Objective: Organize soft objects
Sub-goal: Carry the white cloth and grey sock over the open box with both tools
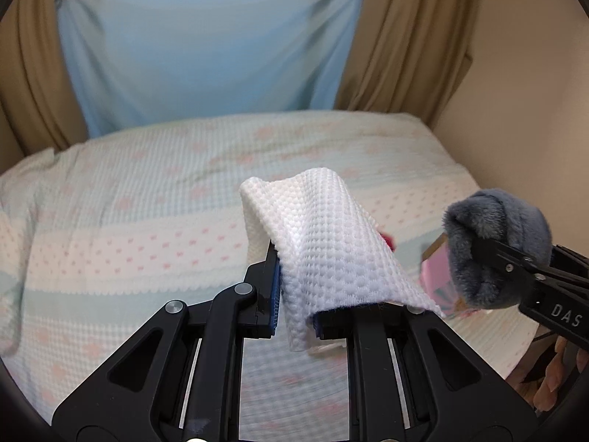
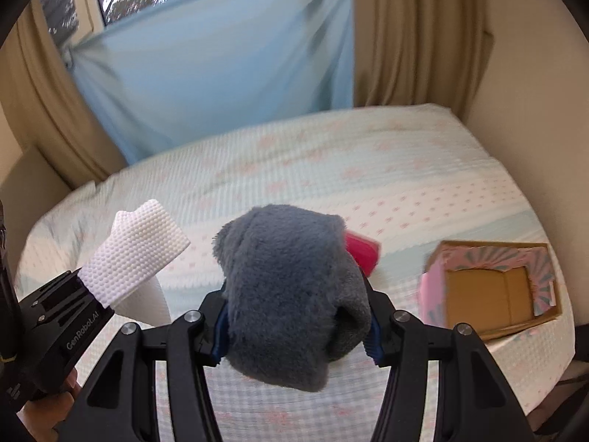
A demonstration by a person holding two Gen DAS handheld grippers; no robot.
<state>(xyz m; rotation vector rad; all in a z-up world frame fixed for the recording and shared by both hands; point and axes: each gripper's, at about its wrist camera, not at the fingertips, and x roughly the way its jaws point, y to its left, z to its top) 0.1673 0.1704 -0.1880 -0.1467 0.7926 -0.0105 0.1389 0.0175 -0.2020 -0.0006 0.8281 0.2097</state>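
Note:
My left gripper (image 1: 294, 294) is shut on a white textured cloth (image 1: 316, 243) that drapes over its fingers, held above the bed. It also shows in the right wrist view (image 2: 136, 254) at the left. My right gripper (image 2: 294, 316) is shut on a grey fluffy cloth (image 2: 291, 287), also lifted above the bed; it shows in the left wrist view (image 1: 489, 250) at the right. An open pink patterned cardboard box (image 2: 493, 287) sits on the bed at the right; in the left wrist view the box (image 1: 436, 269) is mostly hidden behind the grey cloth.
A red soft object (image 2: 362, 252) lies on the bed behind the grey cloth. The bed (image 2: 331, 169) has a pale patterned cover. A blue cloth (image 2: 221, 73) and tan curtains (image 2: 416, 37) hang behind it. A wall (image 2: 533, 110) stands at the right.

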